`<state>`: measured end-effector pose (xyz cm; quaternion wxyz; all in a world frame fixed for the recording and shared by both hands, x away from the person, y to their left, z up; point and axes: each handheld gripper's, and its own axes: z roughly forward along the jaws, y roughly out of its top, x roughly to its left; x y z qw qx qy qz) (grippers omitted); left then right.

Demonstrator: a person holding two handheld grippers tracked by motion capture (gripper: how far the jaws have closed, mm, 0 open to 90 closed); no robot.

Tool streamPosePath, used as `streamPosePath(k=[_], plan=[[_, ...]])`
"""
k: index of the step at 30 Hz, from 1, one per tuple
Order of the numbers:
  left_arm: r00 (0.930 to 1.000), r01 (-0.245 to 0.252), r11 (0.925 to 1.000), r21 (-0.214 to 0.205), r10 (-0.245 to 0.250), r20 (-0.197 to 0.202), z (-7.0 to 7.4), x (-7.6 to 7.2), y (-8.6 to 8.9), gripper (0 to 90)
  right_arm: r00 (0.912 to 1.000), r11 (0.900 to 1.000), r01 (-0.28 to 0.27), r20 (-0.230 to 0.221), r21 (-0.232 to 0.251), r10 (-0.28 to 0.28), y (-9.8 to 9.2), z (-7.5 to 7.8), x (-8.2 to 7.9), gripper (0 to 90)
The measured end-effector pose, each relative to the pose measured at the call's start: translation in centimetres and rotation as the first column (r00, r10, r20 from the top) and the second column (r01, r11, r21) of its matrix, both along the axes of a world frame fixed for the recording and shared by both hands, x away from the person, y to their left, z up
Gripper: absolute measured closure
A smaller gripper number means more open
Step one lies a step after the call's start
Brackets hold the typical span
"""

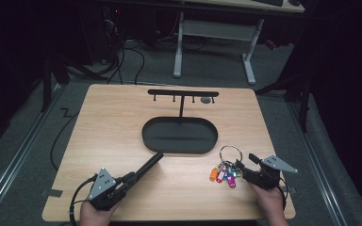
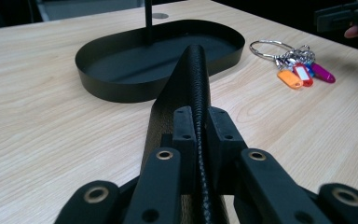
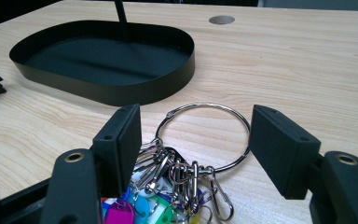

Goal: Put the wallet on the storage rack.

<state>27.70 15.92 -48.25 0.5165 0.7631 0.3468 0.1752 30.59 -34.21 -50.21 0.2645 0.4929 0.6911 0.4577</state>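
A bunch of keys with coloured tags [image 1: 222, 175] on a large steel ring [image 1: 230, 153] lies on the wooden table at the front right. My right gripper [image 1: 245, 163] is open. In the right gripper view its jaws [image 3: 196, 119] stand on either side of the ring [image 3: 205, 106] without touching it, and the tags [image 3: 121, 212] lie low between them. My left gripper [image 1: 158, 157] is shut with nothing in it, its long jaws pressed together [image 2: 196, 51] and pointing at the black oval tray [image 1: 144, 136]. The keys [image 2: 303, 74] lie to its right.
A T-shaped hook rack [image 1: 183, 92] rises on a post [image 2: 148, 18] from the tray [image 3: 121, 93]. A small grey disc [image 1: 206, 100] sits in the table behind it. The table's front edge runs just under both hands. Cables and desk legs lie on the floor beyond.
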Motion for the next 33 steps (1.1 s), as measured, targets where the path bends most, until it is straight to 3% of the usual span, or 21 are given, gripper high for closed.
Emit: streamPosePath(k=[6, 21, 27, 29, 30, 33], plan=[[0.9997, -0.001, 0.9991, -0.041, 0.0, -0.022, 0.0, 1.5, 0.5, 82.8, 1.0, 1.0, 0.007, -0.005, -0.003, -0.007, 0.0, -0.1, 0.0, 35.0], [0.9983, -0.051, 0.991, -0.124, 0.047, -0.034, -0.8, 2.1, 2.6, 80.1, 0.9999, 0.9998, 0.005, -0.013, -0.017, -0.005, 0.3, -0.2, 0.0, 35.1], [0.9987, -0.051, 0.9926, -0.11, 0.051, -0.007, -0.8, 1.9, 2.6, 75.9, 0.9999, 0.9999, 0.001, -0.017, -0.015, -0.001, 0.2, -0.3, 0.1, 35.0], [0.9988, -0.049, 0.9937, -0.101, 0.05, 0.002, -0.9, 1.7, 2.5, 71.3, 0.9998, 0.9999, 0.001, -0.019, -0.012, -0.002, 0.3, -0.4, 0.1, 35.0], [0.9988, -0.049, 0.9961, -0.073, 0.049, 0.006, -1.0, 1.6, 2.4, 68.1, 0.9998, 0.9999, 0.001, -0.02, -0.011, -0.001, 0.3, -0.4, 0.1, 34.9], [0.9988, -0.045, 0.9968, -0.066, 0.046, 0.014, -1.1, 1.5, 2.4, 61.4, 0.9997, 1.0, -0.001, -0.024, -0.008, 0.001, 0.3, -0.5, 0.2, 34.5]])
